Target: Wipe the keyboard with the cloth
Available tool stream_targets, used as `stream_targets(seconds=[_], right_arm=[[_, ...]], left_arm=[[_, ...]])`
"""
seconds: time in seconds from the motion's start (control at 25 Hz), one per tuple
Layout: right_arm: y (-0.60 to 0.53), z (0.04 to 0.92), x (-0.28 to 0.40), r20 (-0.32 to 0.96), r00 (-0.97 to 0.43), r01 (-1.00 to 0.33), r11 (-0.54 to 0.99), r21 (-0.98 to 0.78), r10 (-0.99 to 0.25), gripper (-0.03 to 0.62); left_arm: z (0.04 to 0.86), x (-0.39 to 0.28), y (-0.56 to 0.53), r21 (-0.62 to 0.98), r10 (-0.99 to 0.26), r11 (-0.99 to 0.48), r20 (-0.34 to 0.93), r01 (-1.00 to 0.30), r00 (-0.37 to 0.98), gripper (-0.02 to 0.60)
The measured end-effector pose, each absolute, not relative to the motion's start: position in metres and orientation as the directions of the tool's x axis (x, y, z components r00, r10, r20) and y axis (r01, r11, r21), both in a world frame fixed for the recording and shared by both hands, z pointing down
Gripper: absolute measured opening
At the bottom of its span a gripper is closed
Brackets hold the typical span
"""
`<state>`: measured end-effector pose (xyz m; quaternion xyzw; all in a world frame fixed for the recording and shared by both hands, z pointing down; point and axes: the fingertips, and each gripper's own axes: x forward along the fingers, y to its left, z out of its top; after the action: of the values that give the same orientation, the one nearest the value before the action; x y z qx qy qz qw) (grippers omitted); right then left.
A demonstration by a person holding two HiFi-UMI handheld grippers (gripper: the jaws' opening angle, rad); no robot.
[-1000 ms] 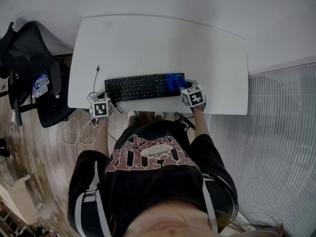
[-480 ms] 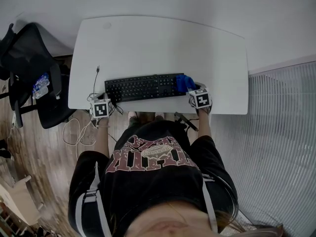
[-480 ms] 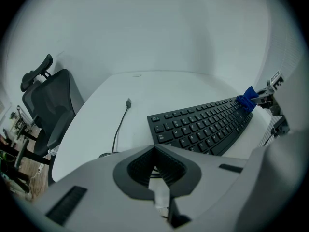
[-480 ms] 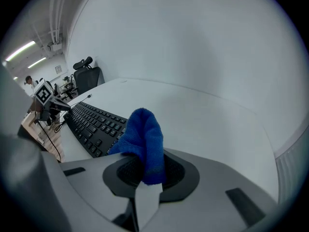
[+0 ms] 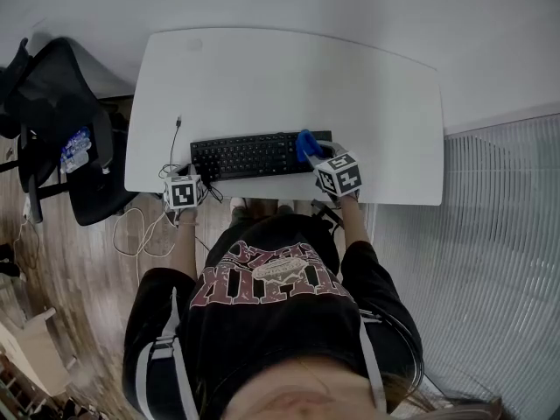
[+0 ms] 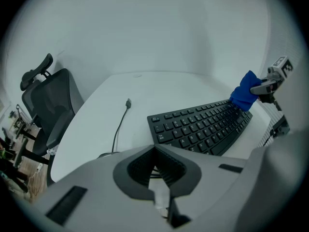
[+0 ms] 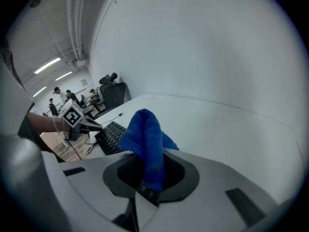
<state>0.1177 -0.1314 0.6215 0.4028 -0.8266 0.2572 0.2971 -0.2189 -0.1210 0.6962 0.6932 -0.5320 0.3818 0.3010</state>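
Step in hand, as judged: wiping under way at the keyboard's [image 5: 249, 154] 3 o'clock end. The right tool [image 5: 315, 153] is clamped on the blue cloth [image 5: 305, 142], which hangs onto the keys there. The keyboard lies at the 6 o'clock side of the table [image 5: 289, 77]. The left tool [image 5: 191, 182] has its jaws together on nothing, beside the keyboard's 9 o'clock end, near the cable [image 5: 172, 143]. Next move calls for a light, even drag toward 9 o'clock; the keyboard may slide unless steadied.
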Motion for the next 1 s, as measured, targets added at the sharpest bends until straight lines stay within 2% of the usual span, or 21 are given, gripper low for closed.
stream_targets(seconds=[0.2,0.32,0.44,0.6,0.84,1.0], right_arm=[[-0.122,0.608,0.025,0.684,-0.624,-0.625,0.766,-0.148,-0.377,0.064],[-0.117,0.601,-0.023,0.668,-0.683,-0.511,0.846,-0.15,-0.294,0.064],[-0.111,0.595,-0.066,0.624,-0.748,-0.434,0.877,-0.205,-0.225,0.064],[-0.106,0.593,-0.109,0.618,-0.766,-0.369,0.909,-0.197,-0.177,0.064],[-0.1,0.589,-0.154,0.587,-0.801,-0.299,0.928,-0.22,-0.119,0.064],[-0.102,0.583,-0.171,0.536,-0.838,-0.305,0.902,-0.305,-0.102,0.064]], left_arm=[[0.696,-0.219,-0.122,0.016,-0.512,-0.249,0.846,-0.968,0.146,0.035],[0.698,-0.219,-0.123,0.023,-0.511,-0.249,0.846,-0.968,0.151,0.035],[0.697,-0.218,-0.124,0.023,-0.514,-0.259,0.843,-0.966,0.158,0.035],[0.693,-0.22,-0.125,0.024,-0.516,-0.266,0.841,-0.964,0.164,0.035],[0.696,-0.219,-0.126,0.025,-0.524,-0.289,0.832,-0.957,0.18,0.035],[0.694,-0.222,-0.125,0.034,-0.516,-0.28,0.838,-0.959,0.18,0.035]])
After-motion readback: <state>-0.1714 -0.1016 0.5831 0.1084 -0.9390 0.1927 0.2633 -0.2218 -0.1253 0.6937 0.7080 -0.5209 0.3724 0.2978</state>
